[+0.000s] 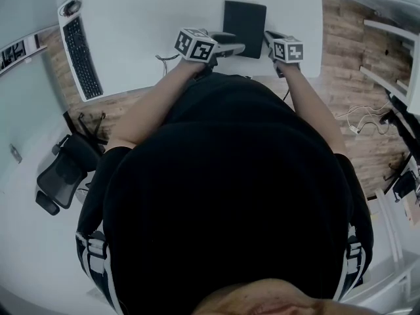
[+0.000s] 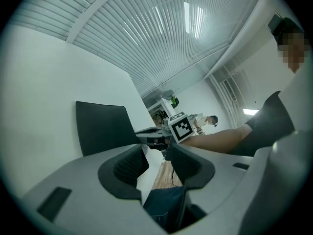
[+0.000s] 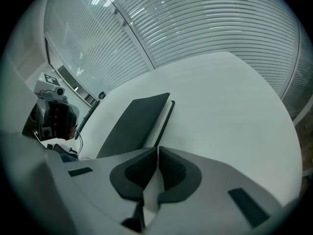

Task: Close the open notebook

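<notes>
Lying flat on the white table [image 1: 144, 18], the notebook [image 1: 244, 18] is showing only its dark cover. In the right gripper view a thin pale line of page edges is running along one long side. It is looking shut already, though I cannot tell whether the cover is sitting fully down along its far edge. It is resting near the table's front edge, straight ahead of the person, and well apart from the keyboard [image 1: 82, 54] at the table's left end.

The left gripper [image 1: 237, 47] is hovering at the notebook's near left corner. Its jaws are standing apart with nothing between them, and only the table's edge and the floor are showing through the gap. The right gripper [image 1: 269, 37] is pointing down just beside the notebook's right edge, its jaws pressed together on nothing. From the head view I cannot tell whether either tip is touching the cover.

By my reading, the closing step is at its end or just finished, since no page is standing up and no cover is lying open. The next move is probably calling for little. One option is a light press on the cover with the closed right jaws, if it is springing up at all. Otherwise both grippers can be drawn back toward the person, taking care not to drag the notebook across the table or catch its corner with the open left jaws.
</notes>
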Demonstrator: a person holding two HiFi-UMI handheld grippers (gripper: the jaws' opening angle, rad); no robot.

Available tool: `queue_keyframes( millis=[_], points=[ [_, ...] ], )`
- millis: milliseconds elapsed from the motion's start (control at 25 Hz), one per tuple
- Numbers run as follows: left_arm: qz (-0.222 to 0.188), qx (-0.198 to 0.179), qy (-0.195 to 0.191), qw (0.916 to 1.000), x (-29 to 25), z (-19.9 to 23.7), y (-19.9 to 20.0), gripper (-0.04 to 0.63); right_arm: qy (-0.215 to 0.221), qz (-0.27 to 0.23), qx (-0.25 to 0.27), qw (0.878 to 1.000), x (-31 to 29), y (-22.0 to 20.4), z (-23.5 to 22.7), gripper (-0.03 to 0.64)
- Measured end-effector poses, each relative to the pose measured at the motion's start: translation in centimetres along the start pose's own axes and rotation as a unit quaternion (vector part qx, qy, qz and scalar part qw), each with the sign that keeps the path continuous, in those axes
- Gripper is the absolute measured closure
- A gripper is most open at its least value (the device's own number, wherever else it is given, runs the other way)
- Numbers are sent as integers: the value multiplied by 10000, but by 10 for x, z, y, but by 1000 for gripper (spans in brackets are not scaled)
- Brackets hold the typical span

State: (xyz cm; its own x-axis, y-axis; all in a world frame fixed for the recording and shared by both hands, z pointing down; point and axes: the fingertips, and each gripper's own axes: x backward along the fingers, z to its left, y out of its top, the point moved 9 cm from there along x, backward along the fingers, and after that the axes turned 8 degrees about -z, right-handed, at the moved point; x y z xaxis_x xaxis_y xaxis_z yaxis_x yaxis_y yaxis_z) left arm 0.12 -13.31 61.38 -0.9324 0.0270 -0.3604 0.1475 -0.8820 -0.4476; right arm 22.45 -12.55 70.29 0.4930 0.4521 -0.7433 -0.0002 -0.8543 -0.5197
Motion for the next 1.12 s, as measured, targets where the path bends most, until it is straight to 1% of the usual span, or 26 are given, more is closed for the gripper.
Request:
queue_keyframes(
  millis=[200,400,600,800,1000,1120],
  points=[
    [-32,15,-41,10000,-1,1,1,397,-14,-48,-10,10000,2,3,0,578],
    [-16,-85,-54,9999,3,-10,-3,414,-19,-116,24,9999,14,4,7,578],
    [-86,-136,-88,9998,17,-22,-10,471,-3,-255,78,9996,27,6,24,578],
    [25,-343,-85,9994,14,-26,-10,494,1,-324,164,9993,36,9,21,578],
    [-70,-337,-54,9994,32,-34,-17,534,-24,-415,230,9989,48,9,37,578],
    [-60,-361,-49,9993,32,-34,-18,546,-20,-465,263,9986,49,10,37,578]
  ],
)
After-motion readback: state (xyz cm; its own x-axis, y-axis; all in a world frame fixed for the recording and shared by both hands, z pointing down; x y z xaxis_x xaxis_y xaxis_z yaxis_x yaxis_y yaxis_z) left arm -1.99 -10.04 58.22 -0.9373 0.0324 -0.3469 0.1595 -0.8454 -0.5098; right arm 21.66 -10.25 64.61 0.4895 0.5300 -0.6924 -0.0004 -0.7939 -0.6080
